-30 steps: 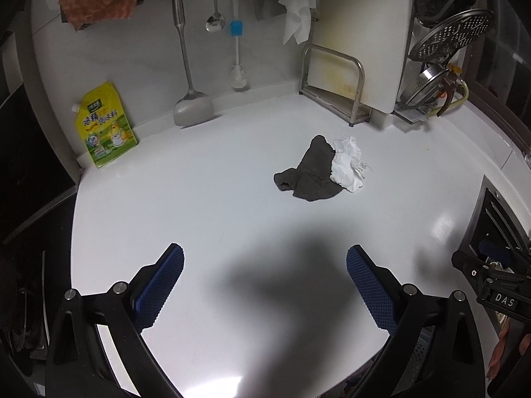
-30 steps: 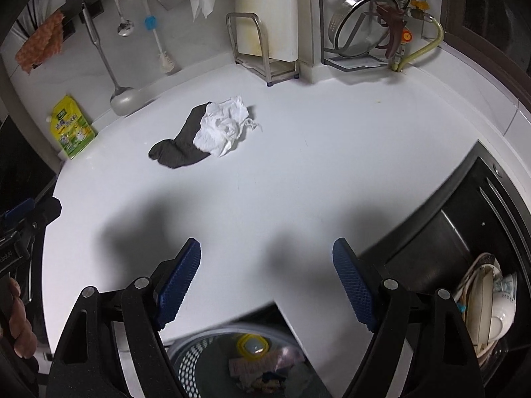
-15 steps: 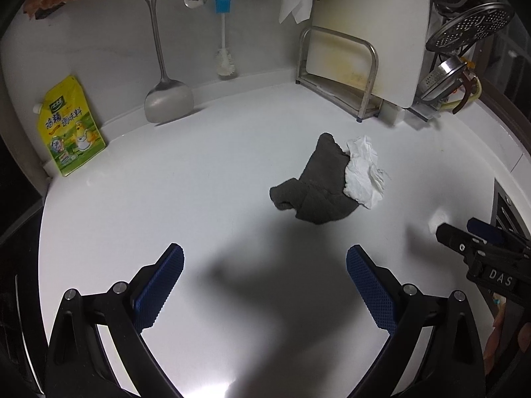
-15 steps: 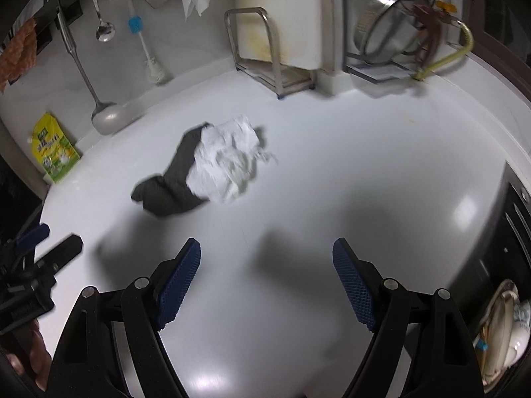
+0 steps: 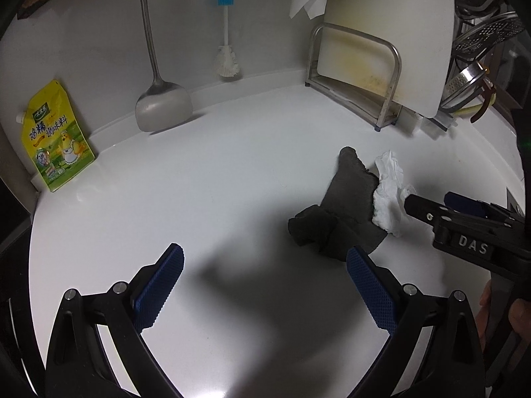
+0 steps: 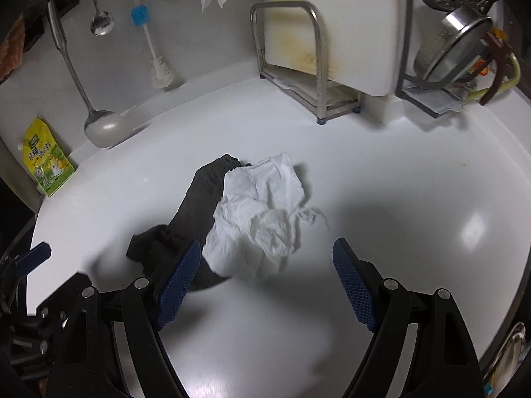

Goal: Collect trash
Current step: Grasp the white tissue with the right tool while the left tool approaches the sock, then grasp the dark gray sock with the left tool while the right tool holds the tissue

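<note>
Crumpled tissue (image 6: 259,219) overlapping dark cloth (image 6: 195,205) on counter (image 6: 398,199); now between right gripper (image 6: 267,278) jaws, wide, closer than before. Left gripper (image 5: 264,285) wide, empty. Ready for pinch.

white crumpled tissue (image 6: 262,219), dark grey cloth (image 6: 195,205), yellow-green pouch (image 5: 54,139) — glossy white counter (image 6: 381,172)

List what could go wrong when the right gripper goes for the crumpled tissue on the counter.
1. The crumpled tissue lies partly over the dark cloth, and the right gripper, jaws open, has one blue pad already over the cloth; closing may well pinch cloth along with trash.
2. A thin torn strand trails off the tissue; it could rip away and stay on the countertop.
3. The left gripper hangs open close by, so the two could bump.
</note>
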`<state>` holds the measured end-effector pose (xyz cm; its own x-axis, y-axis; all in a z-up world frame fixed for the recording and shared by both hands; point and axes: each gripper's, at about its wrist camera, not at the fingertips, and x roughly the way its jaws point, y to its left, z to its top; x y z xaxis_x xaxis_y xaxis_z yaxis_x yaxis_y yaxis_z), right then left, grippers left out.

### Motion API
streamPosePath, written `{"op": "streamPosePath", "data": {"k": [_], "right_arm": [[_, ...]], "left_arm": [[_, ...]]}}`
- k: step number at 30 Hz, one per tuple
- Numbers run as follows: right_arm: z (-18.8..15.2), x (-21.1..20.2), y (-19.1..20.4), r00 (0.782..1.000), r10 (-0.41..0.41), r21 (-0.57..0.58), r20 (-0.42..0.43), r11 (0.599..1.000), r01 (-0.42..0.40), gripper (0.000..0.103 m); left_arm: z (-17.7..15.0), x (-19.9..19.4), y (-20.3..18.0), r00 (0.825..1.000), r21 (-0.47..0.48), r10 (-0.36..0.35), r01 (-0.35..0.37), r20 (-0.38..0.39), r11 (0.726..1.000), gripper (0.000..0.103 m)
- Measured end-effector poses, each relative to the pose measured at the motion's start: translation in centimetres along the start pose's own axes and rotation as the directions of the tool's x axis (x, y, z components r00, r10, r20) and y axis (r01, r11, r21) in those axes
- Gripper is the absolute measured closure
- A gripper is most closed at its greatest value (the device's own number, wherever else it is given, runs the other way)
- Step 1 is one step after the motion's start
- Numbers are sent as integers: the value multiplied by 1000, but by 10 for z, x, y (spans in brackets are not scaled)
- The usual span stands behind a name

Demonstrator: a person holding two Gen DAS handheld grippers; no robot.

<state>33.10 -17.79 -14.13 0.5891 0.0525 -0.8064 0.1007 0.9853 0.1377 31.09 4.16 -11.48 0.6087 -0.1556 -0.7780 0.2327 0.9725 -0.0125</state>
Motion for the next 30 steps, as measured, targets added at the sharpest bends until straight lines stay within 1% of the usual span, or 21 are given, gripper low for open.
{"op": "streamPosePath", "data": {"k": [3, 10, 17, 18, 20, 21, 23, 24, 25, 26, 30], "right_arm": [[2, 15, 0, 1000, -10, 1, -25, 1000, 10, 25], [7, 34, 2, 999, -14, 2, -33, 1000, 14, 25], [5, 40, 6, 1000, -3, -26, -17, 1000, 3, 26], [5, 39, 5, 1000, -1, -23, -14, 1000, 1, 29], [5, 39, 3, 1000, 13, -22, -28, 1000, -14, 49], [5, 40, 2, 999, 20, -21, -37, 1000, -20, 53], [4, 40, 0, 999, 31, -21, -43, 999, -32, 65], [3, 38, -1, 999, 34, -25, -40, 999, -35, 68], [3, 36, -2, 999, 36, -27, -36, 999, -37, 74], [2, 34, -3, 999, 38, -27, -32, 999, -38, 76], [0, 22, -16, 999, 33, 2, -12, 999, -33, 79]], "left_arm": [[-3, 4, 2, 1000, 0, -1, 1, -9, 1000, 6], [-7, 10, 5, 1000, -7, -2, 2, -27, 1000, 7], [-7, 12, 0, 999, -4, -12, 12, -32, 1000, 7], [-7, 12, -1, 999, -3, -14, 14, -32, 1000, 7], [-6, 13, -3, 999, -4, -19, 19, -32, 1000, 7], [-5, 14, -5, 999, -5, -25, 25, -32, 1000, 7], [-4, 16, -8, 999, -5, -32, 32, -37, 999, 6], [-4, 17, -10, 999, -4, -36, 36, -39, 999, 6], [-3, 18, -12, 998, -2, -41, 41, -39, 999, 6], [-3, 19, -14, 998, 0, -44, 44, -39, 999, 6], [0, 22, -22, 998, 6, -60, 60, -34, 998, 6]]}}
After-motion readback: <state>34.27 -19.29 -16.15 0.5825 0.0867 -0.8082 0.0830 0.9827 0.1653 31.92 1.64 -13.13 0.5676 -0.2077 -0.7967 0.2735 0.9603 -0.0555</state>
